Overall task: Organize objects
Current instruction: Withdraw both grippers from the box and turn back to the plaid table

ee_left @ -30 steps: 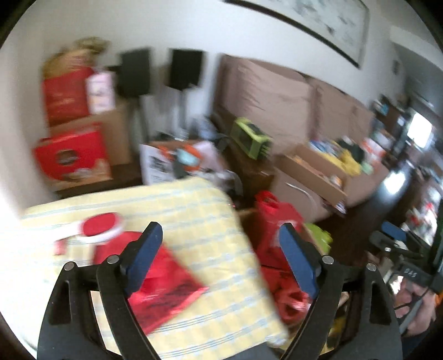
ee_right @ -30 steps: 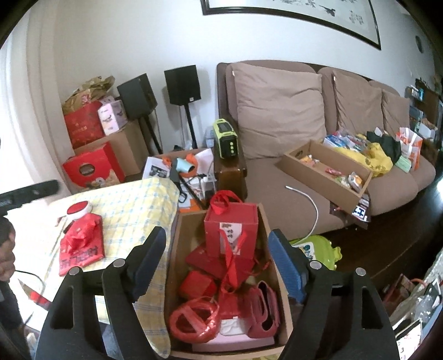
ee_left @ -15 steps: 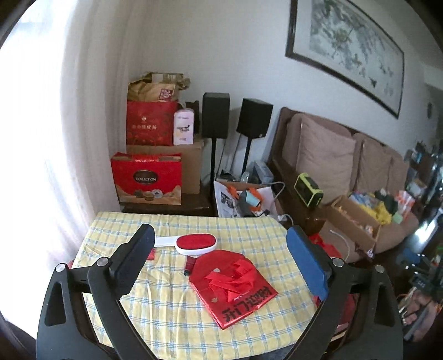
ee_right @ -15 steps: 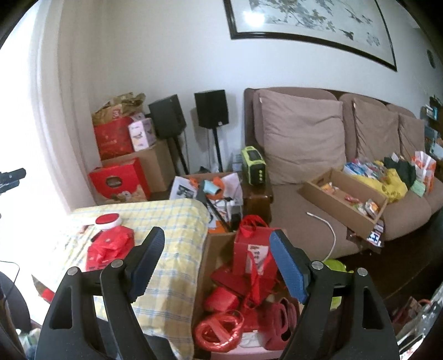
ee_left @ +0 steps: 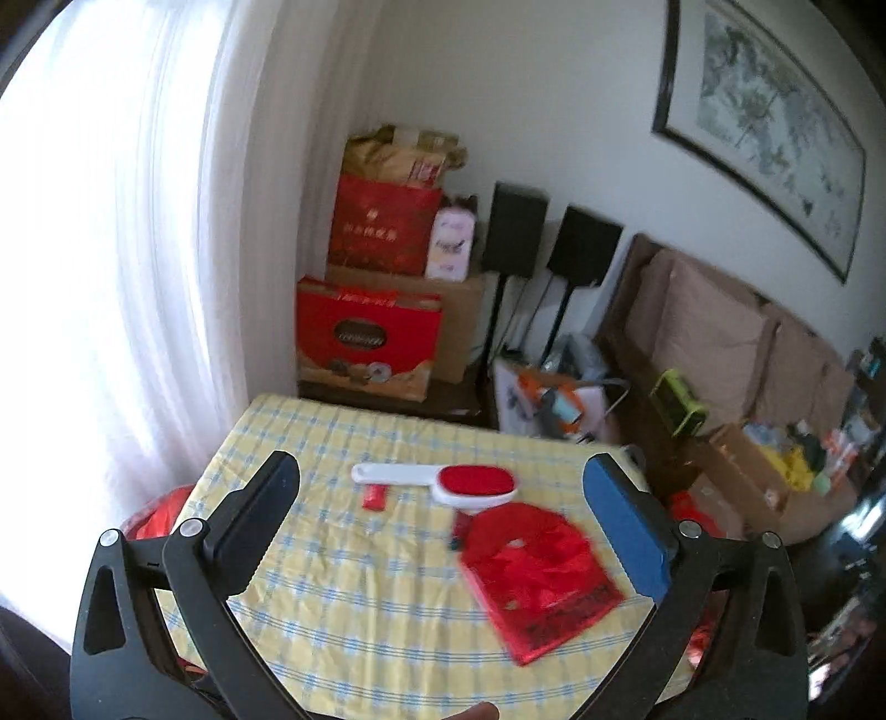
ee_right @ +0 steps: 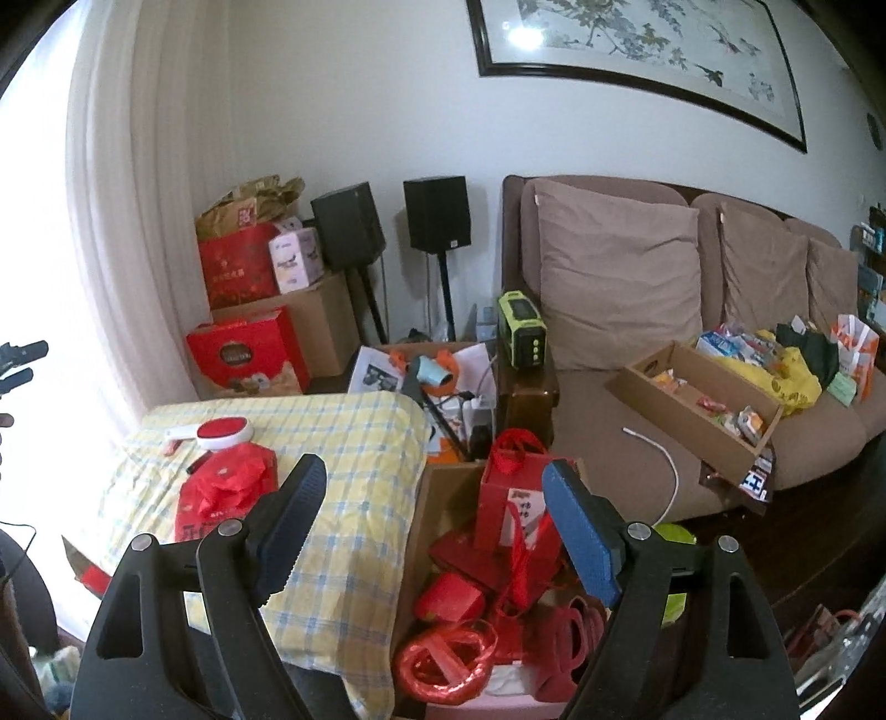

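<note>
Left tool (ee_left: 440, 520) swung from box to table, jaws widened (empty)

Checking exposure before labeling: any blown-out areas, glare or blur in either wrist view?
Left wrist: curtained window blown out to white, red packet and lint brush slightly soft. Right wrist: sharp overall, a light's glare on the framed painting, left edge overexposed. Both show fisheye bending.

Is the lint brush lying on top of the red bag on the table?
No. The lint brush lies flat on the yellow checked cloth just beyond the red bag, not on it.
</note>
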Tool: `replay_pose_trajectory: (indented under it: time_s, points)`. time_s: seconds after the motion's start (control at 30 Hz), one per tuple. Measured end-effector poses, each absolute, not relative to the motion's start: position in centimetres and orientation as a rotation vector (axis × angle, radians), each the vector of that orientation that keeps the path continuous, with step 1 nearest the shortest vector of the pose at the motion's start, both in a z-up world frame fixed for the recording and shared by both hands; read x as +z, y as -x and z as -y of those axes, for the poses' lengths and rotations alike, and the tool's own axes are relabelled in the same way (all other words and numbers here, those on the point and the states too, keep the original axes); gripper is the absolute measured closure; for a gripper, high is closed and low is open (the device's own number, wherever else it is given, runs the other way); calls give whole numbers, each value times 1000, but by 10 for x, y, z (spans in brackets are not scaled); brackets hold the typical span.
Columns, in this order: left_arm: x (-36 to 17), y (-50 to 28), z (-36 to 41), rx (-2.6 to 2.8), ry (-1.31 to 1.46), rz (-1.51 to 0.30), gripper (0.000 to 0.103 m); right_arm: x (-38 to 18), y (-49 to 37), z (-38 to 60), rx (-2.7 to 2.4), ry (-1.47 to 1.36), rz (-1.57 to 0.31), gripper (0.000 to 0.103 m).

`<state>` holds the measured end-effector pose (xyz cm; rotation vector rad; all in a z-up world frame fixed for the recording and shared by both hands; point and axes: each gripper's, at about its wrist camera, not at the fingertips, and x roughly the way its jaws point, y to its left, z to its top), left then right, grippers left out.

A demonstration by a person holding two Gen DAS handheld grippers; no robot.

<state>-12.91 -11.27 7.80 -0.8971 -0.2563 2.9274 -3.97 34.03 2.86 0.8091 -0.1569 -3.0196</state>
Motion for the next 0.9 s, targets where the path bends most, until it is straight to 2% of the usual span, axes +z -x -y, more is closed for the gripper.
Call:
replay_pose_trajectory:
  time_s: [0.17, 0.37, 0.47, 0.5, 0.57, 0.6, 0.7, 0.9]
  points:
    - [22, 163, 98, 2950, 1123, 43, 0, 17, 49, -333, -2985, -851, 156, 21]
    - [-41, 205, 59, 2813, 1097, -111, 1, -1, 64, -326, -2942, -920, 166, 21]
    - [-81, 242, 37, 2730, 1224, -278, 13, -11, 71, -323, -2919, -955, 190, 21]
    - [-91, 248, 34, 2715, 1259, -293, 17, -13, 73, -323, -2912, -967, 198, 21]
    - [-108, 260, 30, 2677, 1331, -286, 35, -19, 77, -320, -2904, -992, 192, 21]
    - [-113, 261, 28, 2663, 1348, -279, 38, -21, 78, -319, -2910, -1004, 172, 21]
    - [-121, 261, 20, 2634, 1339, -291, 40, -30, 84, -312, -2931, -1049, 87, 21]
    - [-131, 264, 8, 2645, 1317, -349, 38, -48, 94, -309, -2885, -1118, 97, 21]
